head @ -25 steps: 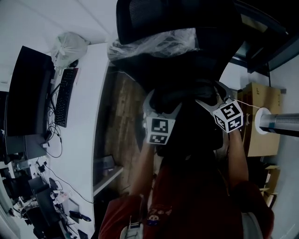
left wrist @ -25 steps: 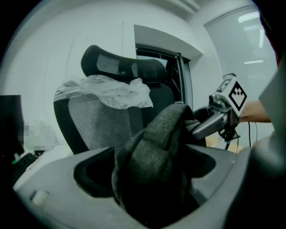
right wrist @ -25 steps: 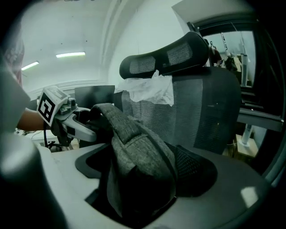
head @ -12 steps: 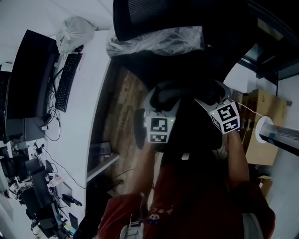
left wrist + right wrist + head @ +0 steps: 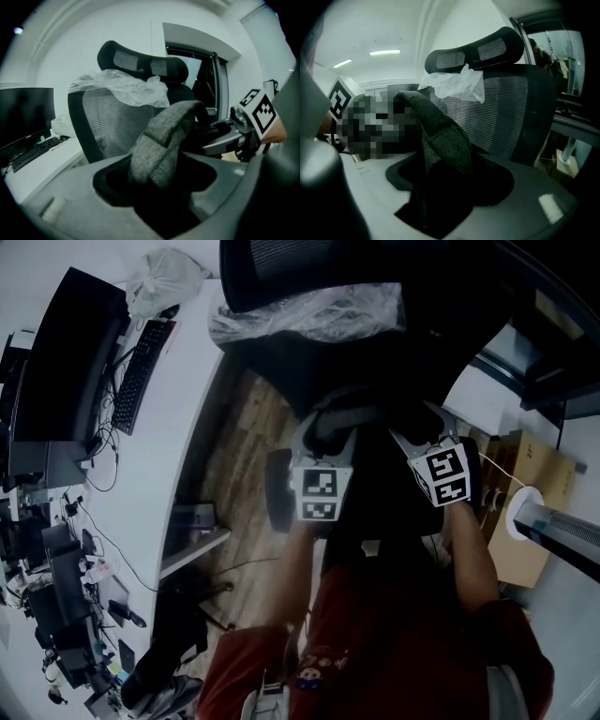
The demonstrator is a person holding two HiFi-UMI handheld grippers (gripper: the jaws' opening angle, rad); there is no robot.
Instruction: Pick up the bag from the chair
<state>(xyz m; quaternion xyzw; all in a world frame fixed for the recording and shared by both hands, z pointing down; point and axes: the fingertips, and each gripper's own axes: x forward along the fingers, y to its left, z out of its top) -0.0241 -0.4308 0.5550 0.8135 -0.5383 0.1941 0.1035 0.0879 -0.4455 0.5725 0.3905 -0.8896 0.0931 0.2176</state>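
Note:
A dark bag (image 5: 380, 488) hangs between my two grippers in front of the black mesh chair (image 5: 309, 277). Its grey felt strap (image 5: 161, 140) runs up out of my left gripper (image 5: 154, 187), which is shut on it. My right gripper (image 5: 440, 197) is shut on another grey strap (image 5: 440, 136). In the head view the left gripper (image 5: 326, 439) and right gripper (image 5: 414, 435) sit side by side, just short of the chair seat. The bag's lower part is hidden in darkness. The mesh chair back (image 5: 108, 122) stands close ahead in both gripper views.
Crumpled clear plastic (image 5: 309, 315) drapes over the chair back. A white desk (image 5: 178, 427) at left carries a keyboard (image 5: 141, 371), a monitor (image 5: 61, 362) and a white plastic bag (image 5: 169, 268). A cardboard box (image 5: 525, 512) and a white pole (image 5: 553, 521) stand at right.
Both grippers stay shut on the straps. The right gripper has edged a little left, toward the left one, and the head view has shifted so the desk sits higher.

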